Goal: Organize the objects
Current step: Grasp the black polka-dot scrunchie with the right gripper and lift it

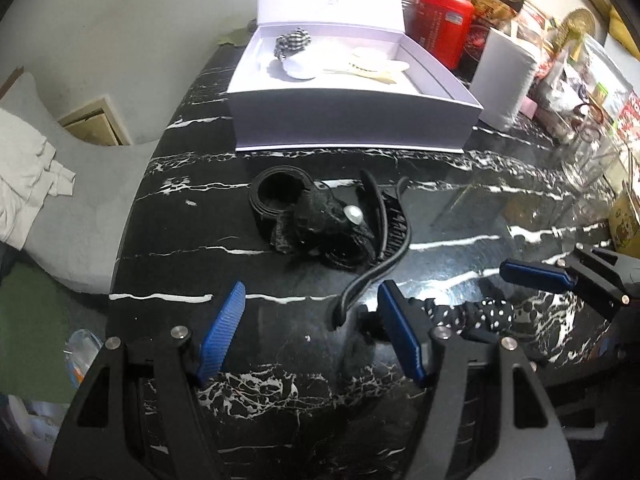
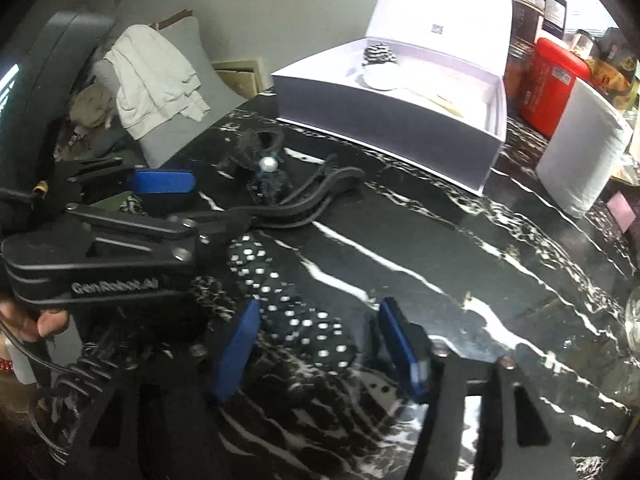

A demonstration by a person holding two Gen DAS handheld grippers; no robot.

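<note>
A black marble table (image 1: 192, 216) with white veining reflects overhead light in bright patches. Left of the table stands a grey upholstered seat (image 2: 188, 80) with a pale cloth (image 2: 152, 80) draped over it. Behind the seat rises a scuffed, off-white wall (image 1: 140, 12).

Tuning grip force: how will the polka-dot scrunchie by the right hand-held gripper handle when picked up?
Probably floppy: the scrunchie is gathered fabric lying slack on the marble table. Likely light, and unlikely to roll. It may slide on the glossy top if nudged. It lies between the right hand-held gripper's open jaws, not yet pinched.
</note>
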